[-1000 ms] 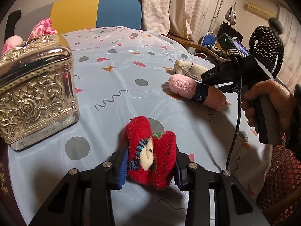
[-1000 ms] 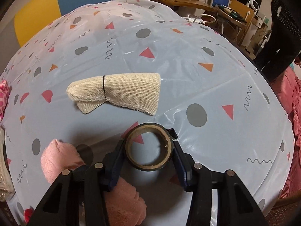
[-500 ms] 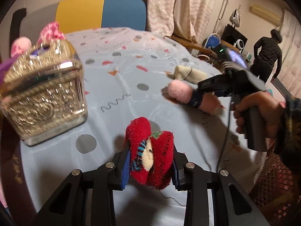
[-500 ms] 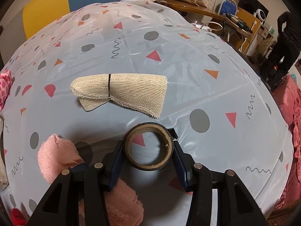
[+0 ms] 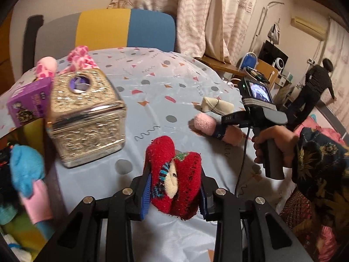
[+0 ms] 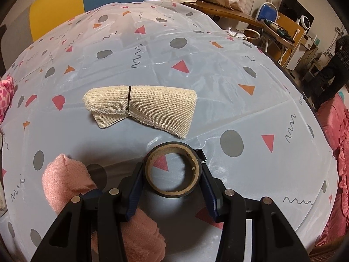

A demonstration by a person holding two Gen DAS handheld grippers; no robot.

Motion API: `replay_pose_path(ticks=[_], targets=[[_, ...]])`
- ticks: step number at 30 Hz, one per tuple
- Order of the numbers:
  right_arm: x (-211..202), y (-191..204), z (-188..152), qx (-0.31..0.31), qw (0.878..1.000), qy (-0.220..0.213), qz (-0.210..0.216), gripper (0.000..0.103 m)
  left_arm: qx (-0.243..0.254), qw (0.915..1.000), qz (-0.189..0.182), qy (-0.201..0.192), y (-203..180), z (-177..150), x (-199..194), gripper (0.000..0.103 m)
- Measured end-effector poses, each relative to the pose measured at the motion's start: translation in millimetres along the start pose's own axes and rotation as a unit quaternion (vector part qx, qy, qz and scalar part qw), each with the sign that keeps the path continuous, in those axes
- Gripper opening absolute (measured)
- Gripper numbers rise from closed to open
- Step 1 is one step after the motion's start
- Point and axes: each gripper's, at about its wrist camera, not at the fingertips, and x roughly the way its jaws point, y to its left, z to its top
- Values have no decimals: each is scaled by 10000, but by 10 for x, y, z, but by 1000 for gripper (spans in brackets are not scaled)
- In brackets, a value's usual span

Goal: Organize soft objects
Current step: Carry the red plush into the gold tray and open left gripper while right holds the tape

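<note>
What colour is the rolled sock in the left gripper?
Red, with a cream and blue striped patch; the sock shows best in the left wrist view.

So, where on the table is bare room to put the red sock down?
Bare cloth lies between the silver box and the pink roll, ahead of the red sock in the left claw. Beyond the beige bundle is open too. Around the right claw with its tape ring it is crowded.

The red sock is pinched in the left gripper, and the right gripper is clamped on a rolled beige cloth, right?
Not quite. The left gripper does pinch the red sock, but the right gripper is clamped on a tape roll, not the cloth. The right wrist view shows the rolled beige cloth lying free on the table beyond the fingers.
</note>
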Motion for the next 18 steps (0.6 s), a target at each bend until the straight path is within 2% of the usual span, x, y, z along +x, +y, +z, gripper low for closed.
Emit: replay_pose_path(ticks=[6, 10, 18], targets=[[-4, 13, -1, -47, 10000, -34, -32, 49, -259, 9994, 119, -184, 210, 16, -339, 35], [0, 19, -3, -61, 10000, -53, -48, 49, -614, 9971, 281, -348, 529, -6, -644, 35], [6, 21, 7, -83, 9999, -53, -52, 49, -1536, 9834, 881, -391, 1370, -319, -1126, 35]])
